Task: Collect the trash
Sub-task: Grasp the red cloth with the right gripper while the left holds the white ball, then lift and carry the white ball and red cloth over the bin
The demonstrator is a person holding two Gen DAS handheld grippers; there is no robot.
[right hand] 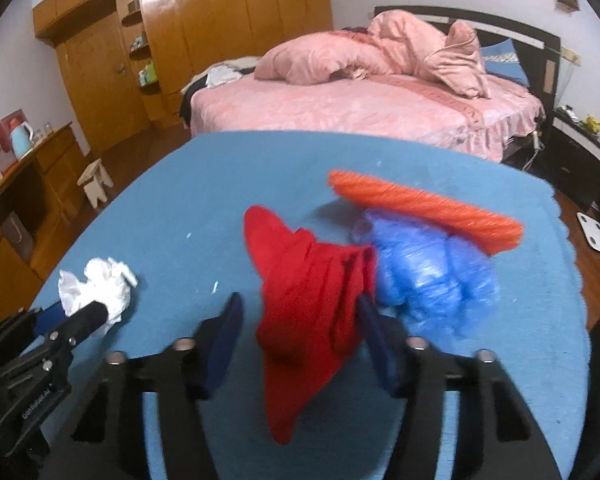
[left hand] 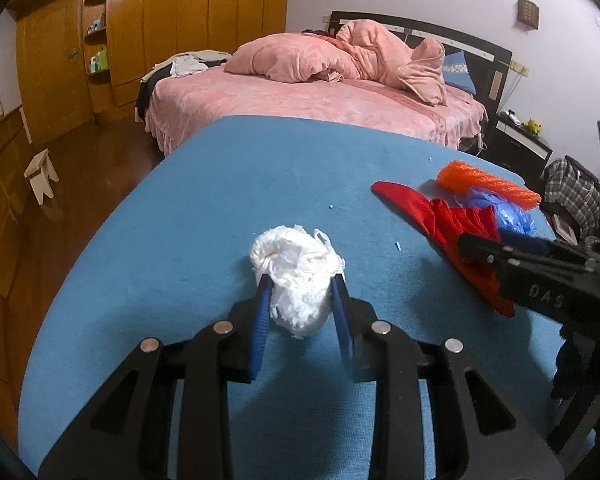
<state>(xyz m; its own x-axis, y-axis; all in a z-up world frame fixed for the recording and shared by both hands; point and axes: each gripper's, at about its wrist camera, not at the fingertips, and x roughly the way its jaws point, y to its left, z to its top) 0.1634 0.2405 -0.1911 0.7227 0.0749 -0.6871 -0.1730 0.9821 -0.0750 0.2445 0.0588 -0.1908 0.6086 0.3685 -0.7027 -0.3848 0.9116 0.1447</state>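
Observation:
A crumpled white tissue wad point(left hand: 296, 276) lies on the blue table point(left hand: 228, 184). My left gripper point(left hand: 302, 286) is closed against both its sides, holding it; the wad also shows in the right wrist view point(right hand: 96, 284). A red cloth point(right hand: 312, 304) lies on the table between the wide-open fingers of my right gripper point(right hand: 300, 308), untouched on the left. A crumpled blue plastic bag point(right hand: 432, 276) and an orange foam net sleeve point(right hand: 424, 204) lie just behind it. The left wrist view shows the red cloth point(left hand: 452, 232), blue bag point(left hand: 500, 208) and orange sleeve point(left hand: 488, 186) at right.
Small white scraps point(right hand: 214, 288) dot the table. Beyond the table's far edge stands a pink bed point(left hand: 320, 92) with a heaped quilt. A wooden wardrobe point(left hand: 172, 20) fills the back left, a small white stool point(left hand: 42, 174) stands on the wood floor, a dark nightstand point(right hand: 580, 148) at right.

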